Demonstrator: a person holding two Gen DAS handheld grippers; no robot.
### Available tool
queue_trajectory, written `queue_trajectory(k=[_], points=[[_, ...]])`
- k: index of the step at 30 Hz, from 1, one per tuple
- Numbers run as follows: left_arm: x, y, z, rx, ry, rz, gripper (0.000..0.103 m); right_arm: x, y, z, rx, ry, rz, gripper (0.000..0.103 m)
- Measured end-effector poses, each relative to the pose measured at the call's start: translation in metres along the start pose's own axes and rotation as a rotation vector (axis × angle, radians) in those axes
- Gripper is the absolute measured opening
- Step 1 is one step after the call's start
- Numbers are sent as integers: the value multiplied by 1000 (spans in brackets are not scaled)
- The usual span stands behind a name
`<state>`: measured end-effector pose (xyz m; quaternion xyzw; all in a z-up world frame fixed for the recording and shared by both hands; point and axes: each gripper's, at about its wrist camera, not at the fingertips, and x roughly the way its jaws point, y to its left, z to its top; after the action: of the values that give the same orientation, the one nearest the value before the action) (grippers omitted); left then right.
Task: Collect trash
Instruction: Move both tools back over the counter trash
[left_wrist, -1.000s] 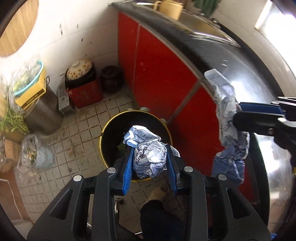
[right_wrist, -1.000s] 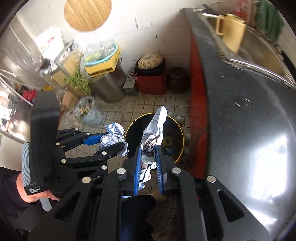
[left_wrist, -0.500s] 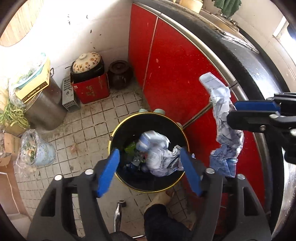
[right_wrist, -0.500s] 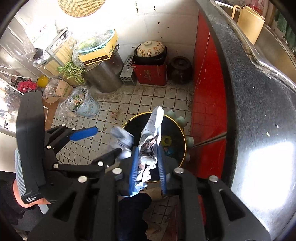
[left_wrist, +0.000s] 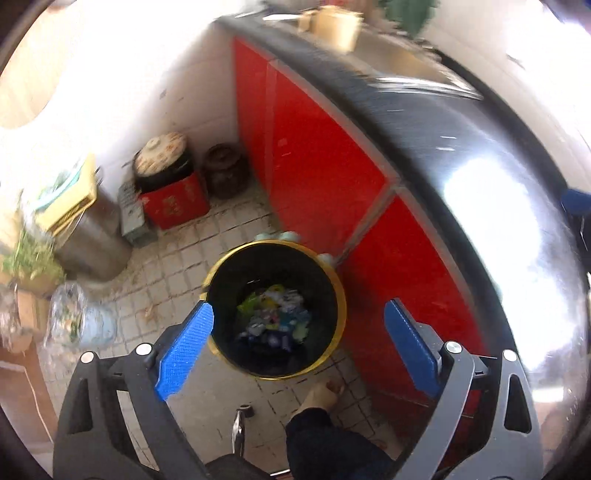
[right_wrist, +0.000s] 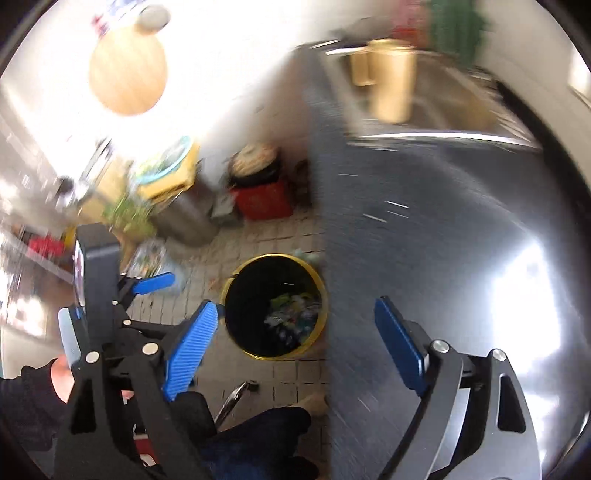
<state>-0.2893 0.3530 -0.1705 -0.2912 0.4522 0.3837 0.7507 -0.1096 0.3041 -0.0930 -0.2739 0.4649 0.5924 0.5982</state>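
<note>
A black trash bin with a yellow rim (left_wrist: 334, 280) stands on the tiled floor by the red cabinets; it also shows in the right wrist view (right_wrist: 320, 291). Crumpled wrappers and other trash (left_wrist: 275, 317) lie at its bottom, and show in the right wrist view (right_wrist: 293, 314). My left gripper (left_wrist: 299, 347) is wide open and empty, high above the bin. My right gripper (right_wrist: 295, 347) is wide open and empty, above the bin and the counter edge. The left gripper (right_wrist: 153, 283) shows at the left in the right wrist view.
A dark counter (left_wrist: 461, 177) with a sink and a yellow pitcher (right_wrist: 391, 85) runs along the right. Red cabinet doors (left_wrist: 317, 166) stand below it. Pots, a red box (left_wrist: 173, 203), a metal drum (left_wrist: 88, 236) and bags crowd the far floor. The person's foot (left_wrist: 321, 395) is near the bin.
Both grippers have opened and both crumpled papers have dropped into the bin. Both grippers have risen and the views are motion-blurred.
</note>
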Motion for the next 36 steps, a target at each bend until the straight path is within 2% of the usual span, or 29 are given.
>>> queue_trajectory(k=[3, 6, 7, 10, 13, 16, 19, 22, 24, 27, 30, 36], points=[[-15, -56, 7, 97, -11, -73, 91, -55, -43, -44, 108, -56, -113, 86], [-26, -131, 7, 253, -19, -152, 91, -99, -77, -88, 210, -98, -217, 86], [-32, -169, 4, 332, -23, -191, 91, -121, -94, -109, 265, -117, -268, 86], [-42, -249, -13, 491, -23, -274, 91, -173, -134, -168, 419, -173, -378, 86], [-53, -323, -36, 621, -1, -369, 91, -222, -168, -234, 584, -219, -469, 86], [-68, -388, -63, 760, -3, -450, 91, -258, -183, -291, 702, -252, -537, 86], [-82, -433, -92, 897, -20, -497, 91, -284, -186, -352, 797, -270, -586, 86], [-91, -467, -113, 993, -21, -528, 91, -294, -187, -392, 863, -274, -605, 86], [-93, -478, -120, 1028, -16, -544, 91, -296, -189, -409, 891, -273, -604, 86], [-91, -487, -125, 1082, -15, -565, 91, -286, -197, -413, 912, -269, -572, 86], [-84, -494, -120, 1164, -28, -562, 91, -281, -206, -408, 902, -263, -552, 86], [-65, -517, -95, 1362, -83, -581, 91, -266, -253, -387, 826, -246, -510, 86]])
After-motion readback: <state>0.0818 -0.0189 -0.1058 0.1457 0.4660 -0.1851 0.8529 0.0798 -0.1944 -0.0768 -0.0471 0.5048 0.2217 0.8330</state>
